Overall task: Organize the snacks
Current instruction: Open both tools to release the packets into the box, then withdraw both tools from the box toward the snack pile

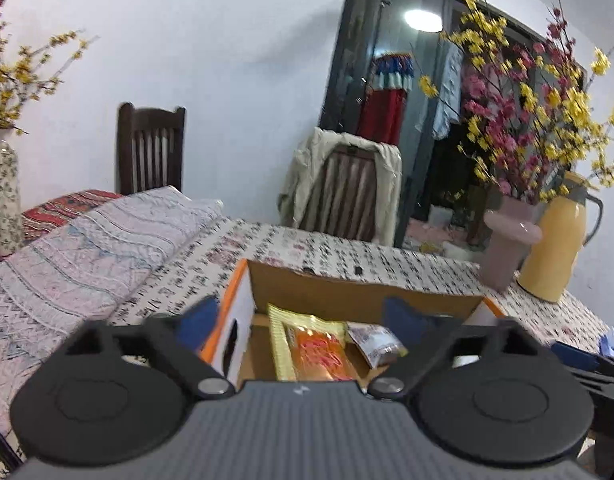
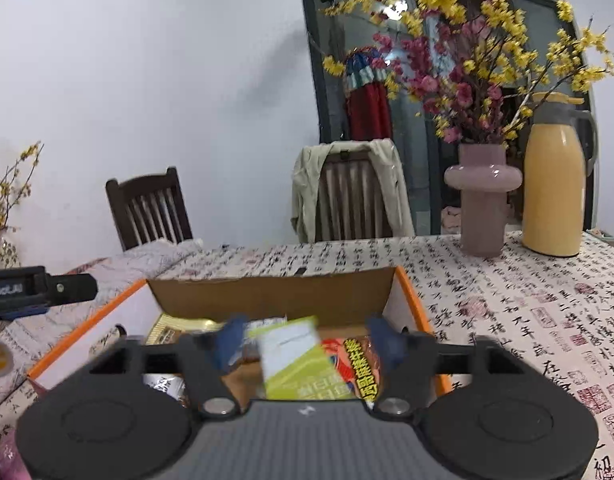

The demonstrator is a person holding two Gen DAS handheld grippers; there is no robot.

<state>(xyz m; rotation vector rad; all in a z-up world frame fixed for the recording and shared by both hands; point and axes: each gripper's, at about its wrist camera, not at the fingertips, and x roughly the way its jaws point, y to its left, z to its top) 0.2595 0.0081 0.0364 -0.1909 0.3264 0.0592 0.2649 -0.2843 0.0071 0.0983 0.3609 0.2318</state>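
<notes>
Left tongs: your left tongs (image 1: 307, 320) stand wide, with nothing between the blue tips; they hang over the near edge of the box (image 1: 363, 292).
Right tongs: your right tongs (image 2: 307, 340) are wide too. A green packet (image 2: 295, 364) shows blurred between the tips, but neither tip presses on it, so I judge it loose.
Snacks: a gold packet (image 1: 311, 348) lies flat on the box floor at the left, a small wrapped one (image 1: 377, 342) just right of it; a red packet (image 2: 355, 364) sits beside the green one.
Box: it stands on the worktop (image 2: 507, 300), open at the top, far wall upright.
Risk, packet: the green packet may land on edge or across the red one and leave the pile untidy.
Risk, box: come in low and a tip could catch the near wall and shove the box.
Risk, far right: the pink vase (image 2: 483, 200) and the yellow jug (image 2: 555, 184) stand well apart, but a wide swing could topple them.
</notes>
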